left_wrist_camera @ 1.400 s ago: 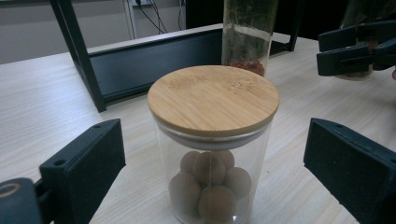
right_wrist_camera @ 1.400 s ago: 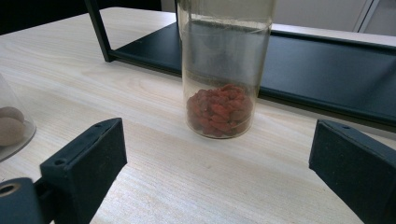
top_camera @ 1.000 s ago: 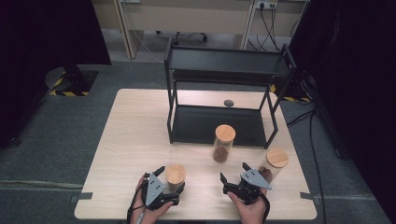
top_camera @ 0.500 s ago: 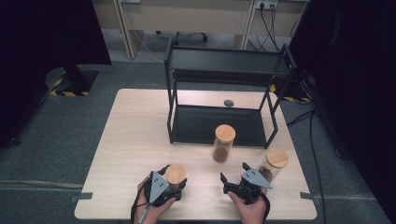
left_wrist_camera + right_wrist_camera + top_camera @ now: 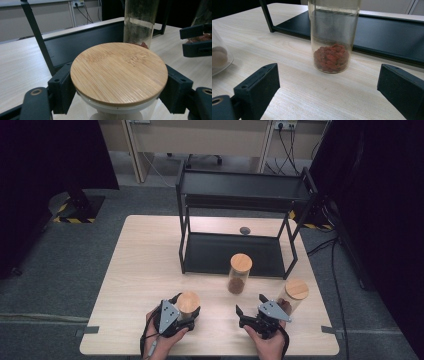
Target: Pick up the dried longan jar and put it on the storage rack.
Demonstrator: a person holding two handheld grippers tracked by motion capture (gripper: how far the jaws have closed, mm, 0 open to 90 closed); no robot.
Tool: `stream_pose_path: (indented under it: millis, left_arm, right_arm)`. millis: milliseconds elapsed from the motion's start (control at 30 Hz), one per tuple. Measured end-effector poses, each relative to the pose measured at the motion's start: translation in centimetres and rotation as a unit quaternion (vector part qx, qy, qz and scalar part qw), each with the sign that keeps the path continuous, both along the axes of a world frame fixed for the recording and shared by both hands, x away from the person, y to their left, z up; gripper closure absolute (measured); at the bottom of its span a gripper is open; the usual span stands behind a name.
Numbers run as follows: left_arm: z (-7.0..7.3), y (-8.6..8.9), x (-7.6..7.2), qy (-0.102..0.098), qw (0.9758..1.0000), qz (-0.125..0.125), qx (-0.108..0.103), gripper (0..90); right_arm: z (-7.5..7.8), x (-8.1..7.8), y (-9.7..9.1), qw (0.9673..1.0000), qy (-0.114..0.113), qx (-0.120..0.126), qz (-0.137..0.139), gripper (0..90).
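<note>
At the near edge of the desk (image 5: 140, 265), the left gripper (image 5: 176, 316) has just closed its jaws, which now clamp the near-left jar (image 5: 188, 303) below its bamboo lid (image 5: 119, 72). To its right, the right gripper (image 5: 250, 312) stands wide open, holding nothing. Farther off stands a jar of red berries (image 5: 332, 37), just before the black shelf rack (image 5: 240, 185).

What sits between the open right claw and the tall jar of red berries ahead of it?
Nothing: in the right gripper view, bare table runs from the right claw to the tall jar.
</note>
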State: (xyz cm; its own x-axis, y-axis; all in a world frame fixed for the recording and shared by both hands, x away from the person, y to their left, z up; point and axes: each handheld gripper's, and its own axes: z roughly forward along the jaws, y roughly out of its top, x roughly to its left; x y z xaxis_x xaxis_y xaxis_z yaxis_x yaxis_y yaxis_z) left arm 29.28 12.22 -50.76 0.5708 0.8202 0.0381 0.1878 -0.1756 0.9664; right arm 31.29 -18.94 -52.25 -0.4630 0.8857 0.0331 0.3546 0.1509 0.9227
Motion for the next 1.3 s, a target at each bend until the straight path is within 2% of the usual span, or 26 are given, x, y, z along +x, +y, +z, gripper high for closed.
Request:
stream_pose_path:
  millis: [333,867,1300]
  left_arm:
    - [1.0,-0.5,1.2,-0.015,0.9998,0.009,0.0,24.7]
    - [2.1,-1.0,3.6,-0.025,0.9991,0.033,-0.007,24.9]
    - [2.4,-1.3,5.1,-0.028,0.9983,0.049,-0.014,24.9]
  right_arm:
    - [0.0,0.0,-0.1,1.0,0.0,0.004,0.002,4.6]
    - [0.0,0.0,-0.1,1.0,0.0,0.005,0.002,4.6]
    - [0.0,-0.1,-0.1,1.0,-0.003,0.005,0.002,4.7]
